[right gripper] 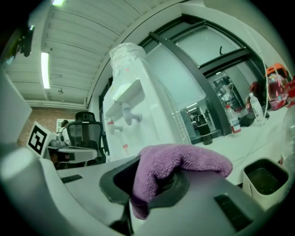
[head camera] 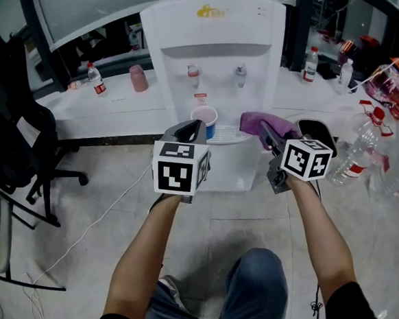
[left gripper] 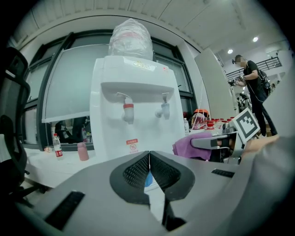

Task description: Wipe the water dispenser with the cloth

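The white water dispenser (head camera: 213, 58) stands straight ahead, with a red and a grey tap and a bottle on top (left gripper: 131, 39). A purple cloth (head camera: 265, 122) is pinched in my right gripper (head camera: 272, 134), which is shut on it just right of the dispenser's drip tray (head camera: 225, 134); in the right gripper view the cloth (right gripper: 177, 163) drapes over the jaws. My left gripper (head camera: 190, 132) is shut with nothing in it, its pads (left gripper: 138, 171) pressed together, in front of a blue and white cup (head camera: 205, 120) on the tray.
A black office chair (head camera: 12, 136) stands at the left. A pink cup (head camera: 138, 77) and a water bottle (head camera: 96, 79) sit on the low white ledge (head camera: 106, 104). Several plastic bottles (head camera: 363, 146) lie at the right. A person (left gripper: 253, 87) stands far right.
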`<state>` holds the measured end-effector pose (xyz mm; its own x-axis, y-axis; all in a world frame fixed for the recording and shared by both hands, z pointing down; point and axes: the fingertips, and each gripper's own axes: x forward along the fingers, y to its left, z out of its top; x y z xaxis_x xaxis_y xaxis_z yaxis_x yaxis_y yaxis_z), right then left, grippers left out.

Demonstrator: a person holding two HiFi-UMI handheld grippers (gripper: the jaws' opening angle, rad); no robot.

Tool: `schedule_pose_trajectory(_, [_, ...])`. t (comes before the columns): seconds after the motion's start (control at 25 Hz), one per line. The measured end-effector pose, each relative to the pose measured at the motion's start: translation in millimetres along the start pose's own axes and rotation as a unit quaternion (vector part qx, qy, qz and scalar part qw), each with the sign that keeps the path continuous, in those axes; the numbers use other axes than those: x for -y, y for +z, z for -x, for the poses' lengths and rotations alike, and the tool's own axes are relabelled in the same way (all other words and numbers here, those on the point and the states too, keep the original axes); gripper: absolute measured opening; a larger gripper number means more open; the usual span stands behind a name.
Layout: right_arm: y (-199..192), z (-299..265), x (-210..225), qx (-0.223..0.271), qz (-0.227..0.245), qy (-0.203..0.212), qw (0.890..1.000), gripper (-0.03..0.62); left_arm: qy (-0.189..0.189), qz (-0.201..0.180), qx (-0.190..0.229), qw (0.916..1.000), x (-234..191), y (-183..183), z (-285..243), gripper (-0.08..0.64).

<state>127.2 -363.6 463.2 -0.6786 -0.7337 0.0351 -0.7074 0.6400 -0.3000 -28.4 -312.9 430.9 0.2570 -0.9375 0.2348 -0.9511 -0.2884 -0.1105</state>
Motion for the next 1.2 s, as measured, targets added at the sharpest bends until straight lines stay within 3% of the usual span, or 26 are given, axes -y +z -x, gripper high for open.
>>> schedule_pose_trajectory(0.24, [64,6,-61,0.045,0.034,0.064,0.996,0.043,0.010,-0.008,0.018,0.9998,-10,22,6,0.026])
schedule_pose_trajectory(0.4, [107,-3,-109,0.071,0.062,0.119,0.988,0.043,0.030,-0.008,0.026,0.9992,-32,37,18,0.026])
schedule_pose_trajectory(0.6, [139,-28,-157,0.080,0.104,0.155,0.979,0.043,0.057,-0.008,0.040,0.9975,-61,58,37,0.027])
schedule_pose_trajectory(1.04, [182,-91,-242,0.086,0.117,0.202,0.969,0.043,0.094,-0.010,0.057,0.9938,-109,82,71,0.026])
schedule_pose_trajectory(1.2, [191,-119,-254,0.089,0.072,0.199,0.973,0.043,0.100,-0.012,0.058,0.9933,-119,82,79,0.027])
